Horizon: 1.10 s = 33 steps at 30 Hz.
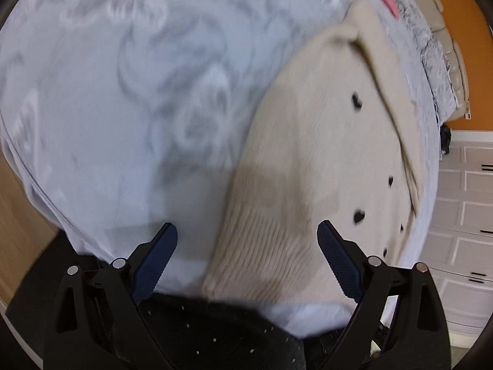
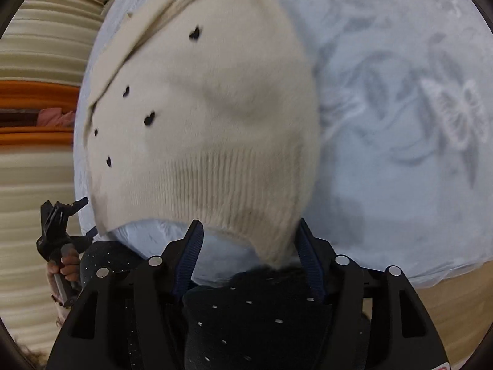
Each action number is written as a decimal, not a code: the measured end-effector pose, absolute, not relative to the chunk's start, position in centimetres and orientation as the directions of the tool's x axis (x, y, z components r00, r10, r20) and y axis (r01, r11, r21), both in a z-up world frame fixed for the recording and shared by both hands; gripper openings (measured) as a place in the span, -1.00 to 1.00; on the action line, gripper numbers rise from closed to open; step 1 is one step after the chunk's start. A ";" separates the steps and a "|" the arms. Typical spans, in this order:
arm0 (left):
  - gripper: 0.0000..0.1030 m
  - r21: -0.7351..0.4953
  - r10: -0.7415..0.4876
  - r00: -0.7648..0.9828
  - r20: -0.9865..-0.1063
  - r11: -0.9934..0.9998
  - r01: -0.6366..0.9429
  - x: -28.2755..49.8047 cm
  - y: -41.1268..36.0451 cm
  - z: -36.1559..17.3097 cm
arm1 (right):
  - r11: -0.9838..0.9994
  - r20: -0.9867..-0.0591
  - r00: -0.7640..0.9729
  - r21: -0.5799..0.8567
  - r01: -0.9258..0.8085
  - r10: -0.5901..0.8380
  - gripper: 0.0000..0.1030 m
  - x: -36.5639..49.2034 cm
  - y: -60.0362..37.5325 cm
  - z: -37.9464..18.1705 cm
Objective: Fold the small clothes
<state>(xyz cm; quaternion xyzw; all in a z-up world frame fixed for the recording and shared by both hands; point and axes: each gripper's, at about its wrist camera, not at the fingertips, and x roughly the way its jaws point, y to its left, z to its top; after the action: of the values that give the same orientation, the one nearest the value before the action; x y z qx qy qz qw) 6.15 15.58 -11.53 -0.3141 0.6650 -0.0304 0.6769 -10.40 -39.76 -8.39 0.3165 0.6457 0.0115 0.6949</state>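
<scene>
1. No brand, label or readable writing shows on the garment or the bedding; a red scrap at the bottom right edge of the right wrist view is too cut off to read.
2. In the left wrist view, a pale wooden floor (image 1: 18, 215) lies at the left, then a pale blue bedspread with a grey butterfly and flower print (image 1: 123, 92) fills the middle.
3. The cream knitted sweater with small black hearts and a ribbed hem (image 1: 323, 154) lies flat on the right half of that bedspread, one sleeve folded across its body.
4. Further right stand an orange wall (image 1: 462, 6) and white panelled drawers with dark handles (image 1: 468, 215).
5. The left gripper (image 1: 246, 246) is released, its blue ribbed pads wide apart above the hem, with nothing pinched.
6. In the right wrist view, cream slatted blinds (image 2: 37, 46) are at the left, with a person's hand (image 2: 66, 269) on a black handle below.
7. The right gripper (image 2: 249, 243) is also released; the hem corner hangs between the pads, not squeezed.
8. Dark speckled fabric (image 2: 246, 317) sits beneath both grippers.
</scene>
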 end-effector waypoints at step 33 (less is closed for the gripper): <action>-0.82 -0.622 -0.588 0.205 -0.783 0.748 -0.231 -0.7 14.1 -5.8 | 0.739 -0.840 0.430 0.513 0.436 0.330 -0.14 -17.2 -43.2 -2.3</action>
<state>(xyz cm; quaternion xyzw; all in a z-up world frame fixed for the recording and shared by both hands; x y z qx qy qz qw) -0.73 14.12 -5.84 -0.3316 0.6177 -0.1270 0.7017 -17.19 -43.22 -2.28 0.3595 0.5327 -0.0349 0.7653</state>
